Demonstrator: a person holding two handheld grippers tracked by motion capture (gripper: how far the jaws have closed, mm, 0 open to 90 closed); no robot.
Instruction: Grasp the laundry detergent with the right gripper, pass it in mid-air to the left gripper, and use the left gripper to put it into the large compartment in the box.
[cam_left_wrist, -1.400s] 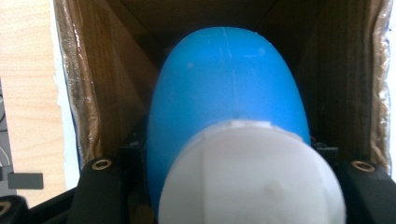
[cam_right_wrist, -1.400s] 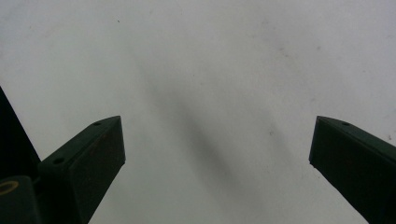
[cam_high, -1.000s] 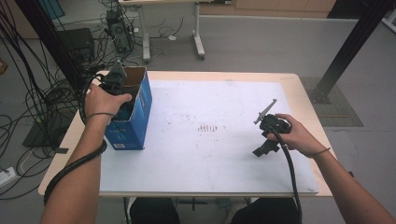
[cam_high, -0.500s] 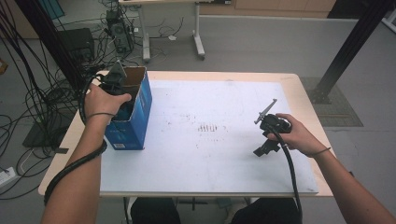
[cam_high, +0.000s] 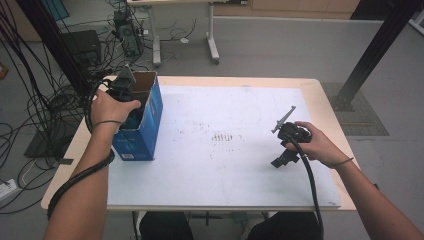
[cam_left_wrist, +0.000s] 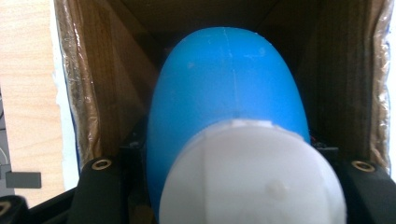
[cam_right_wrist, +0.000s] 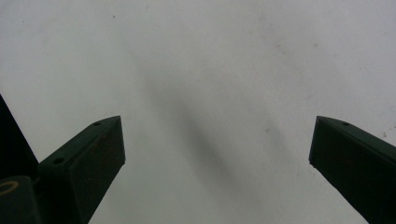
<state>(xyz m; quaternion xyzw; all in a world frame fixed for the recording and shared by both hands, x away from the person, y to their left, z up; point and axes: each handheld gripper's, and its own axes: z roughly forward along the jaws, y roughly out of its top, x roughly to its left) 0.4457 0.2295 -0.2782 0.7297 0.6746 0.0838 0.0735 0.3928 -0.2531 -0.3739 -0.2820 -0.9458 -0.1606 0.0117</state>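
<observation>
Two hand-held grippers work a white-topped table (cam_high: 225, 165), seen from the person's side. Nearest the person, the right gripper (cam_high: 280, 159) rests low over the bare white surface at the table's right, gripped by the right hand (cam_high: 312, 146), its cable trailing back along the forearm. Its own camera shows the two black jaws spread wide apart with nothing between them, only the smudged white tabletop (cam_right_wrist: 201, 70) beyond.

Farther off, at the table's left edge, the left hand (cam_high: 111, 107) holds the left gripper (cam_left_wrist: 229, 154) pointing down into the open top of a blue cardboard box (cam_high: 142, 127) that stands upright on the table. Looking along that gripper, a blue egg-shaped object (cam_left_wrist: 229, 79) with a white end (cam_left_wrist: 252, 172) sits clamped between the jaws, inside the box's brown cardboard walls (cam_left_wrist: 81, 93). Beyond the table, cables and a desk's legs stand on the grey floor (cam_high: 280, 45).
</observation>
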